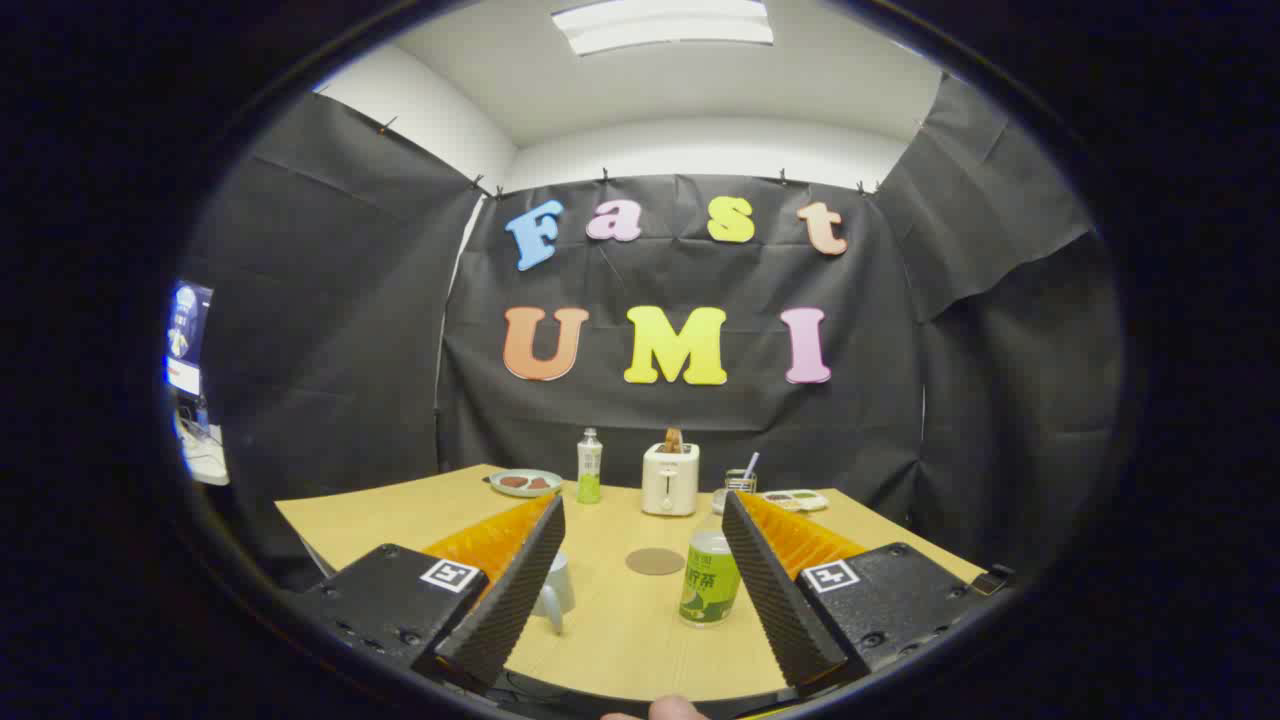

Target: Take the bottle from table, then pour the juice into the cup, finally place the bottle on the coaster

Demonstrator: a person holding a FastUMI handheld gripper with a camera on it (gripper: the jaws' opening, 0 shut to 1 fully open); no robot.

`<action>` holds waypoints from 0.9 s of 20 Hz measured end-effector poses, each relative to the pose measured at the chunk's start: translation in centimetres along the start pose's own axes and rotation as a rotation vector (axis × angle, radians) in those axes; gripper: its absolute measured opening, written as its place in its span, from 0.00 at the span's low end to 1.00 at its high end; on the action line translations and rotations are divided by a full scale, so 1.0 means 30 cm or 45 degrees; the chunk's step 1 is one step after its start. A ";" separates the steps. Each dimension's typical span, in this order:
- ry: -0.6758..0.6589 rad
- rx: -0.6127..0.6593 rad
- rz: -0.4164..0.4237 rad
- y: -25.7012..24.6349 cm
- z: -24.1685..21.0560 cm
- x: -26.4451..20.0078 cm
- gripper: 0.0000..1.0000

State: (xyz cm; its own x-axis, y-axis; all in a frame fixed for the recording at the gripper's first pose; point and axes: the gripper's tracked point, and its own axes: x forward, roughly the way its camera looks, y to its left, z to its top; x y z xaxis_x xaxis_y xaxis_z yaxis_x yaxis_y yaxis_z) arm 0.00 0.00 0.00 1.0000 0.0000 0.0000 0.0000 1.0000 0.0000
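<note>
Two fingers of my hand-held gripper (pixel 640 590) stand spread wide apart with nothing between them but bare wood, so it is open and holds nothing. What I take for the task's bottle, a short green-and-white labelled juice bottle with a pale cap (pixel 711 578), stands upright on the light wooden worktop (pixel 620 640), just inside the right finger and slightly ahead of the tips. Its long axis is vertical, so I judge a level, sideways approach suits it: shift a little to the right to centre it between the fingers, then ease forward and close on its body.

Near the left finger, partly hidden behind it, sits a pale grey cup with a handle (pixel 556 590), which I take as the pouring target. Between cup and bottle but farther off lies a round brown coaster (pixel 655 561), flat on the wood and apart from both.

At the far edge stand a tall clear bottle with green drink in its lower part (pixel 589 466), a white toaster with a slice sticking up (pixel 670 479), a grey plate with brown pieces (pixel 525 482) to the left, a small glass with a straw (pixel 741 479) and a white tray (pixel 795 499) to the right. That taller bottle could also be meant; I cannot be sure, but the near one lies closer
</note>
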 end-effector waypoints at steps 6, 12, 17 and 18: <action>0.011 -0.004 0.016 0.015 -0.007 0.017 1.00; 0.002 -0.006 0.024 0.025 0.004 0.014 1.00; 0.016 0.001 0.037 0.028 -0.003 0.016 1.00; 0.018 0.001 0.036 0.026 -0.004 0.018 1.00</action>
State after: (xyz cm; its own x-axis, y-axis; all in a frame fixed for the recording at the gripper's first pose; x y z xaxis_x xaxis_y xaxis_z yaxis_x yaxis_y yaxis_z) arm 0.54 0.78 -0.11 0.9995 0.0279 -0.0143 -0.0279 0.9996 0.0009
